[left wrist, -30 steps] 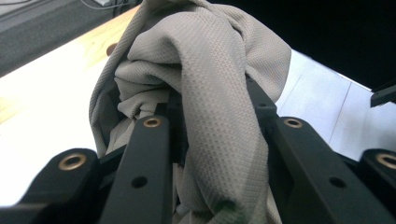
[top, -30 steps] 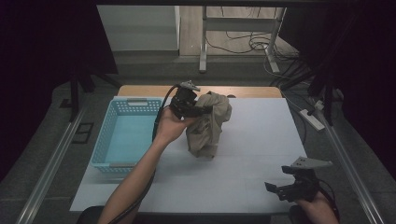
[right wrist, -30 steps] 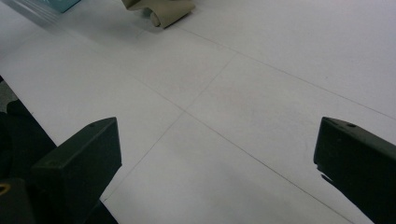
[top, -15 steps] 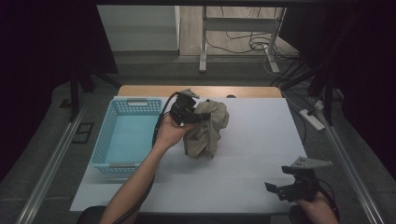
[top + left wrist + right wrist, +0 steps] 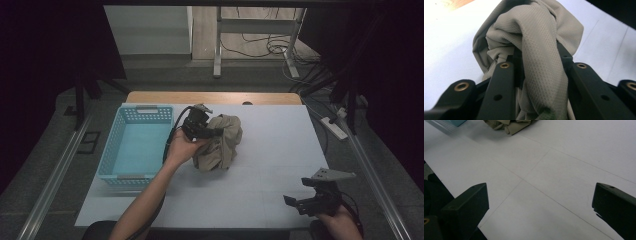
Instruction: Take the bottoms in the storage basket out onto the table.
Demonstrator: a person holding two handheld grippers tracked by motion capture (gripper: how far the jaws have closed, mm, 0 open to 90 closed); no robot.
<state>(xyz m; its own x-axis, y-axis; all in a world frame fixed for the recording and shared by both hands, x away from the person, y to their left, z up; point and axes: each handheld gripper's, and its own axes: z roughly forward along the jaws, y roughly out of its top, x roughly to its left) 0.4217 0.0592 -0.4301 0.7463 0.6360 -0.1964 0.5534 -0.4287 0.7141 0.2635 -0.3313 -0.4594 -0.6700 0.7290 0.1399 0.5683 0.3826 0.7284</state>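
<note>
1 cloth in play — a khaki, fine-knit piece, bunched up near the middle of the table, a little toward the far edge and just right of the blue basket. The left gripper has its jaws clamped on a thick fold of it; in the left gripper view the fabric spills between and over both jaws. The lower part of the bundle rests on the table. It looks light and floppy — no stiffness, so it will sag and trail wherever it hangs free. A pinch on a gathered fold, as here, should hold; 1 thin layer might slip. The right gripper waits by the near right corner, jaws wide, holding nothing.
</note>
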